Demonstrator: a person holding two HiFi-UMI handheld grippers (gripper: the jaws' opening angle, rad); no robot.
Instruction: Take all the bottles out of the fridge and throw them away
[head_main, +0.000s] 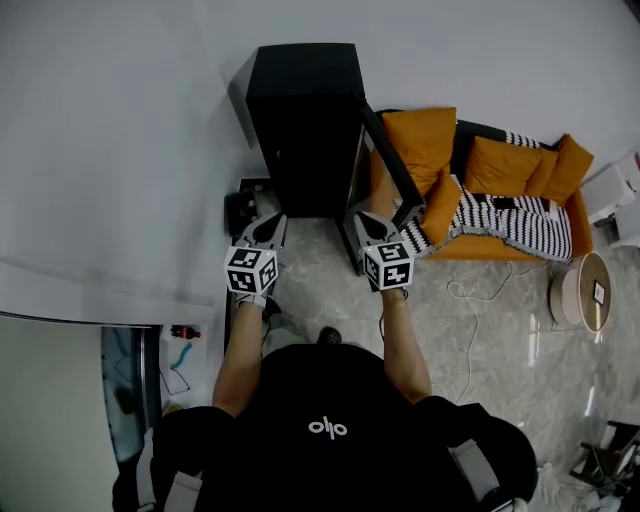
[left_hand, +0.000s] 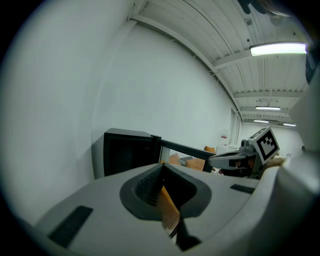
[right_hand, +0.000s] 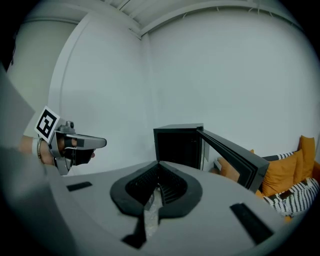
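Facing a black fridge (head_main: 305, 130) backed against the white wall (head_main: 120, 130), with its door (head_main: 385, 165) standing wide open to the right. Holding the left gripper (head_main: 274, 220) out towards the fridge's left front corner, near it but not touching, jaws pressed fully together with nothing between them. Same again with the right gripper (head_main: 362, 220): clamped tight, empty, aimed at the angle between fridge front and open door. Keeping the two side by side, close but apart, both tipped slightly downward. Peering into the fridge through both gripper views and getting only a dark interior, so no telling where the bottles are. Beyond the door, just to its right, an orange sofa (head_main: 480, 252) with cushions (head_main: 420, 135) and a black-and-white striped blanket (head_main: 500, 215). Below it all, a pale stone-look floor (head_main: 480, 330)
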